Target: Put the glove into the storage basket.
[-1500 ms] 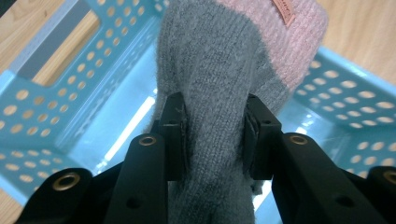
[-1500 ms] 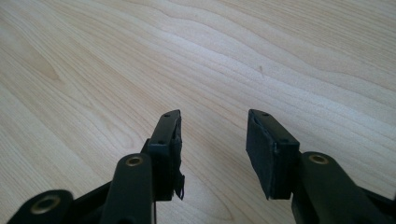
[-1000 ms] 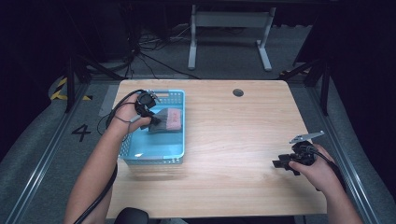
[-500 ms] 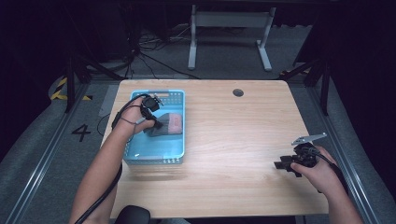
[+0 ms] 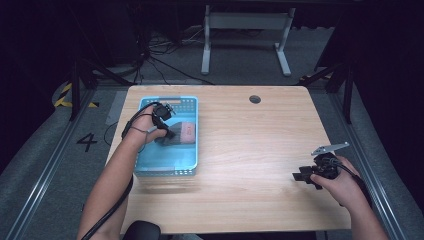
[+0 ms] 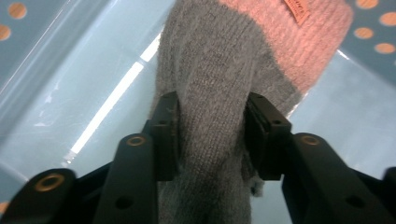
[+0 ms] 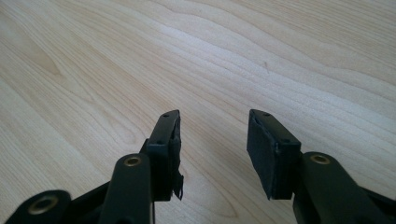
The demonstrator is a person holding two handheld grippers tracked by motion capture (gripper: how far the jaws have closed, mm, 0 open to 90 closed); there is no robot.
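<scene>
1. Your left gripper (image 5: 167, 131) sits in the blue basket (image 5: 150, 167) in the left half of the high view. A second ago it stood higher and nearer the basket's far left corner; now it is lower, down on the basket floor.
2. Its jaws have just been opening. In the left gripper view the grey part of the knitted sock (image 6: 210, 116) still lies between the two pads (image 6: 169, 133). The pads stand beside the wool on either side, and you cannot tell for certain whether they still squeeze it; they look loosened.
3. The sock lies on the basket floor, its pink part (image 5: 188, 132) toward the basket's right wall and its grey part under your left gripper. In the left gripper view the pink part with a small label fills the upper right of the frame.
4. Against the earlier frames the sock has shifted little: it stays in the middle of the basket, at the right side.
5. Your right gripper (image 5: 305, 176) rests low over the wooden table (image 5: 250, 150) in the lower right of the high view, in the same spot as a second ago.
6. Its jaws are spread with nothing between them; the right gripper view shows bare wood in the gap (image 7: 215, 140).
7. The basket itself has not moved on the table.
</scene>
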